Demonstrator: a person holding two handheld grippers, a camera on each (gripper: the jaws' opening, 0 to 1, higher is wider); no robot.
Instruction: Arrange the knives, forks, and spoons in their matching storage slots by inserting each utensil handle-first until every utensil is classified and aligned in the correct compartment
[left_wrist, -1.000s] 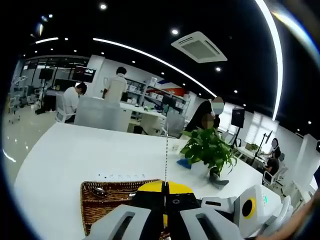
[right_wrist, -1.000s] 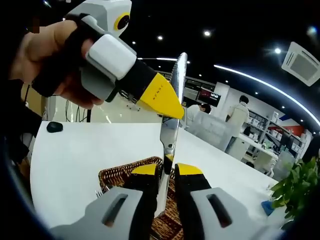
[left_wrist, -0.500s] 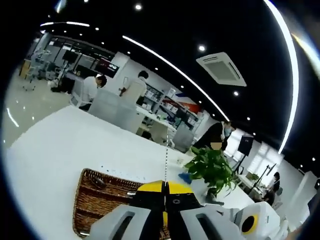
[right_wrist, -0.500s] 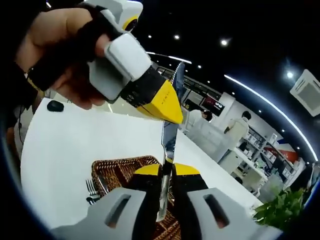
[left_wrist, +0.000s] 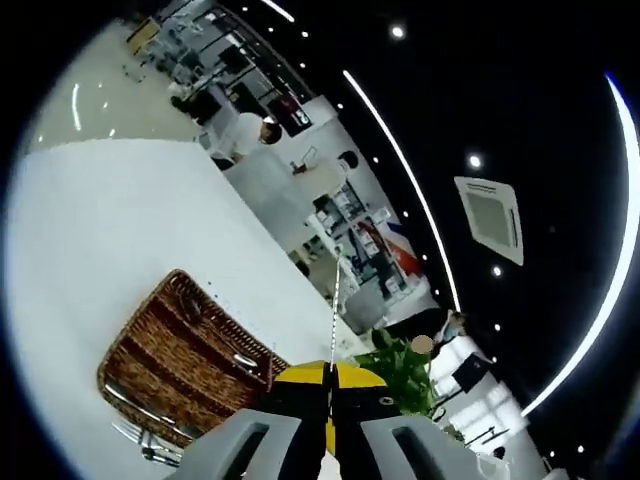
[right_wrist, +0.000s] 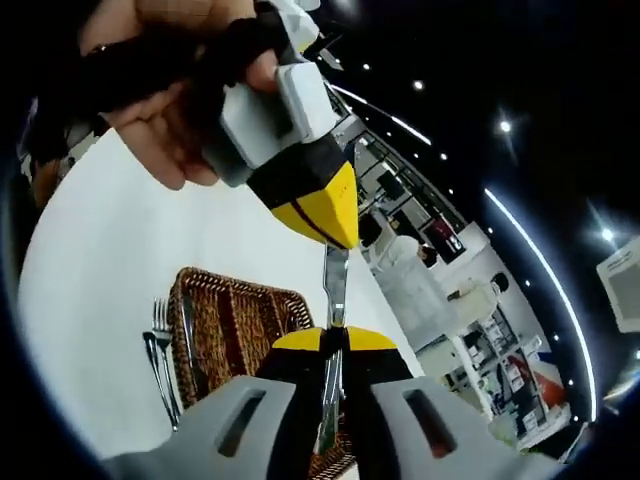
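Knife (right_wrist: 335, 285) pinched by both tools, forks (right_wrist: 158, 345) beside basket (right_wrist: 235, 325)

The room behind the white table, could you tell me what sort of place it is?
Probably an open-plan office or lab: people at desks, a ceiling air-conditioning unit, long strip lights and a potted plant.

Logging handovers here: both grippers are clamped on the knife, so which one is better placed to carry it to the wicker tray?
Probably the right gripper: it holds the knife lower down, directly above the wicker tray. The left gripper pinches the upper part, its hand raised high.
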